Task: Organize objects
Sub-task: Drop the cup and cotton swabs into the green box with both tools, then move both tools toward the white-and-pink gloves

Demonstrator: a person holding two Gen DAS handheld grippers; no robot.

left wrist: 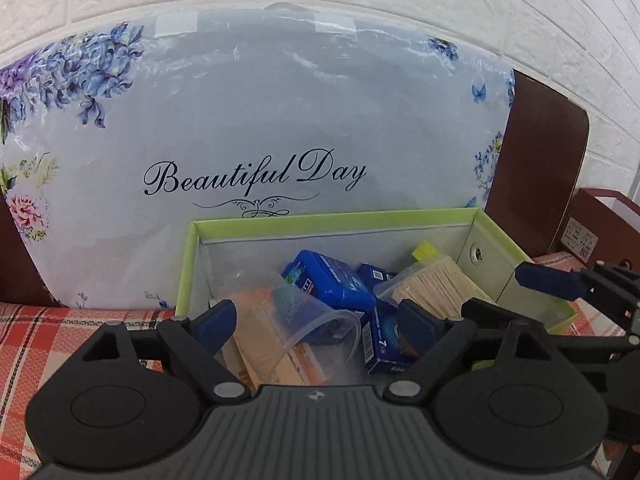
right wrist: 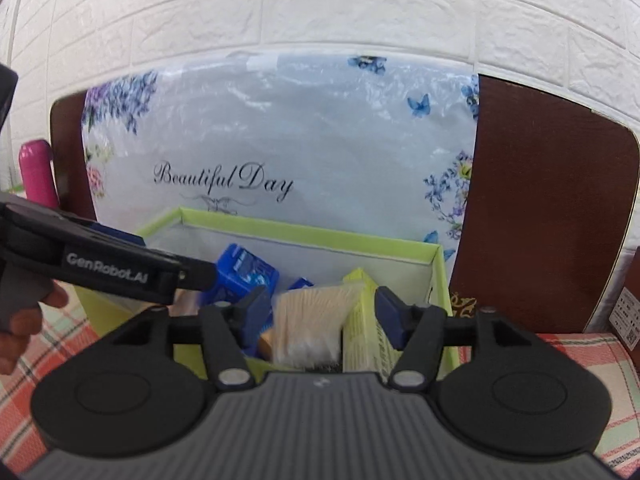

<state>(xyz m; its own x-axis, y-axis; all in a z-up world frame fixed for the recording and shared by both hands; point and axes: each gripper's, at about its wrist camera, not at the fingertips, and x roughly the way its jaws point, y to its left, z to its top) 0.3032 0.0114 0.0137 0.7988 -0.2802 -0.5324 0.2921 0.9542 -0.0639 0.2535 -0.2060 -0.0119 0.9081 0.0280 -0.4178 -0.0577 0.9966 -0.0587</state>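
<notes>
Green box (left wrist: 192,264) at frame centre already holds the items; left tongs (left wrist: 316,320) and right tongs (right wrist: 324,312) gape, empty; looks nearly done.

Our left gripper (left wrist: 316,322) level, pointing forward; jaws spread wide, blue pads (left wrist: 218,322) well apart, nothing clamped between them. Our right gripper (right wrist: 324,316) likewise level, jaws parted, blue pads (right wrist: 390,316) gripping nothing. We hold both side by side, close together: right gripper's finger shows at right edge of left view, left gripper crosses left side of right view. Our left hand (right wrist: 22,320) wraps left gripper's handle.
</notes>
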